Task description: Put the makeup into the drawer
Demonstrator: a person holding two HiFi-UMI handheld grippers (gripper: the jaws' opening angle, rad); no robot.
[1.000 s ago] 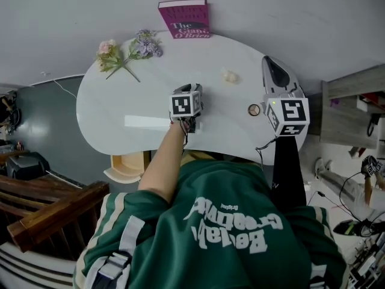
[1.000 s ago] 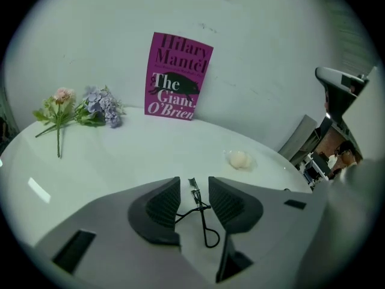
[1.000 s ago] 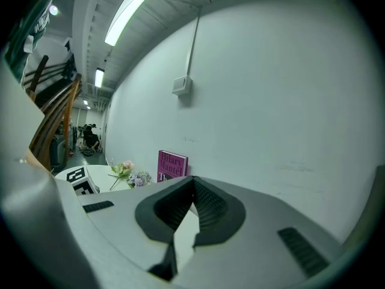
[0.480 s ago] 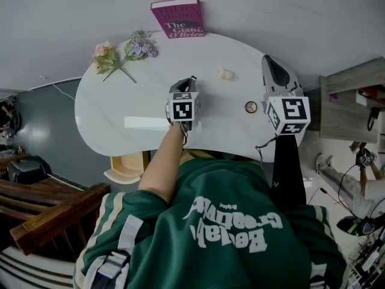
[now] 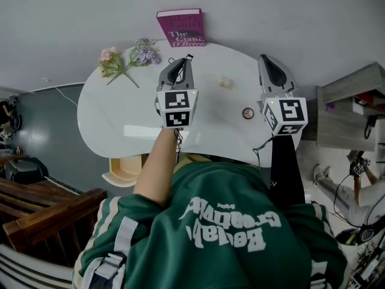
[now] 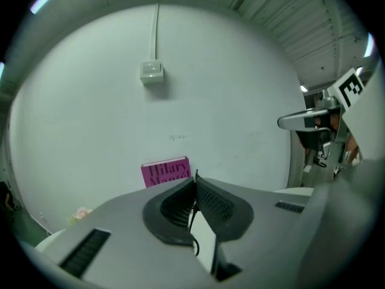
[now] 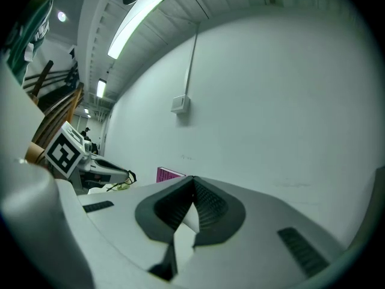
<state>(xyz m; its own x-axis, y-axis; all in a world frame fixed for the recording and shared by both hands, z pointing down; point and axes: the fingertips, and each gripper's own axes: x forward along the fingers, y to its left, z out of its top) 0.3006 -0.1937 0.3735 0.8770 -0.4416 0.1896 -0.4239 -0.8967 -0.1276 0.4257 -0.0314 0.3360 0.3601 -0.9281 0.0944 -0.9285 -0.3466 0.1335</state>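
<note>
My left gripper (image 5: 180,62) is raised above the white table (image 5: 114,113) and points toward the back wall. Its jaws are shut on a thin black wiry item (image 6: 192,218) that runs down between the pads and curls at its lower end; what it is cannot be told. In the right gripper view the same gripper (image 7: 117,174) shows a small black loop at its tip. My right gripper (image 5: 269,60) hovers over the table's right end, shut with nothing between its jaws (image 7: 193,182). A small round compact (image 5: 248,113) and a small cream item (image 5: 225,81) lie on the table between the grippers.
A magenta book (image 5: 181,27) leans against the wall at the table's back edge. Artificial flowers (image 5: 126,58) lie at the back left. A light wooden drawer (image 5: 125,168) stands open under the table's front left. A wooden chair (image 5: 42,221) is at the lower left, shelving (image 5: 352,110) at the right.
My left gripper has risen from the tabletop and tilted up toward the wall, now with the thin black item between its jaws. The right gripper has lifted slightly.
</note>
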